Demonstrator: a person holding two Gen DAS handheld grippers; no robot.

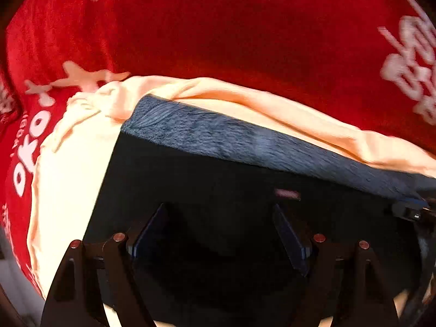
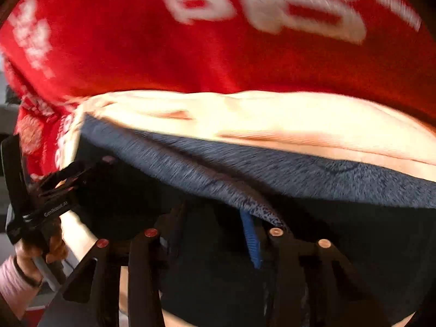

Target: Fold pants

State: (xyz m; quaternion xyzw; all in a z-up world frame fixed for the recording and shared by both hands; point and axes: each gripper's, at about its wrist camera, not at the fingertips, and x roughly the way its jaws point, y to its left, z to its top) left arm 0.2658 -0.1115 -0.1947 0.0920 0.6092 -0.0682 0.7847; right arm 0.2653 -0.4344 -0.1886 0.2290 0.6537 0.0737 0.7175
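Observation:
The dark navy pants (image 1: pixel 207 179) with a fuzzy grey-blue inner lining (image 1: pixel 218 133) lie over a peach cloth (image 1: pixel 68 163). My left gripper (image 1: pixel 220 218) hovers over the dark fabric with its jaws apart and nothing between them. In the right wrist view the pants (image 2: pixel 354 239) fill the lower half, with the fuzzy lining (image 2: pixel 245 169) turned up. My right gripper (image 2: pixel 218 226) has its fingers close together, with pants fabric and a blue drawstring (image 2: pixel 250 239) between them. The left gripper (image 2: pixel 51 188) and the hand holding it show at the left edge.
A red blanket with white lettering (image 1: pixel 231 27) covers the surface beyond the pants; it also shows in the right wrist view (image 2: pixel 136 49). The peach cloth (image 2: pixel 245 114) spreads under the pants. The other gripper's tip (image 1: pixel 408 209) shows at the right edge.

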